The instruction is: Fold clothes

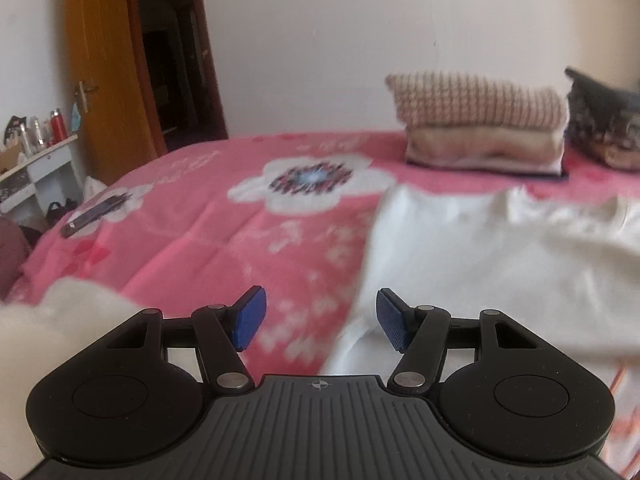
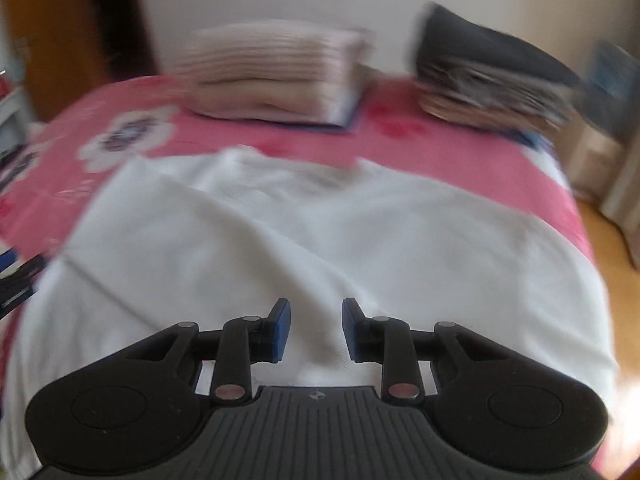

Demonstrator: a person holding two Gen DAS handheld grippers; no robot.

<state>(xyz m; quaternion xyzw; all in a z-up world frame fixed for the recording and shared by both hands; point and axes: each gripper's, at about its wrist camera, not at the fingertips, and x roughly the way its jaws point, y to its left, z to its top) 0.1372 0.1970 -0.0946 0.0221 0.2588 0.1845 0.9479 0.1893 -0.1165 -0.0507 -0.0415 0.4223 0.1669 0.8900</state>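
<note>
Right wrist view shows the right tool (image 2: 316, 330) with its pads parted and empty above the white garment (image 2: 320, 232), which lies spread on the pink bed (image 2: 460, 152), likely laid flat for folding. The left tool (image 1: 318, 318), open wider and holding nothing, hangs over the garment's left edge, probably ready to take it.

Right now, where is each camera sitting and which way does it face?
Left wrist view: on the left gripper, facing across the pink bedspread toward the door; open blue fingers show.
Right wrist view: on the right gripper, angled down over the white garment; fingers apart, nothing between.
Shared: the garment, the bedspread, the folded beige stack and the dark stack.
</note>
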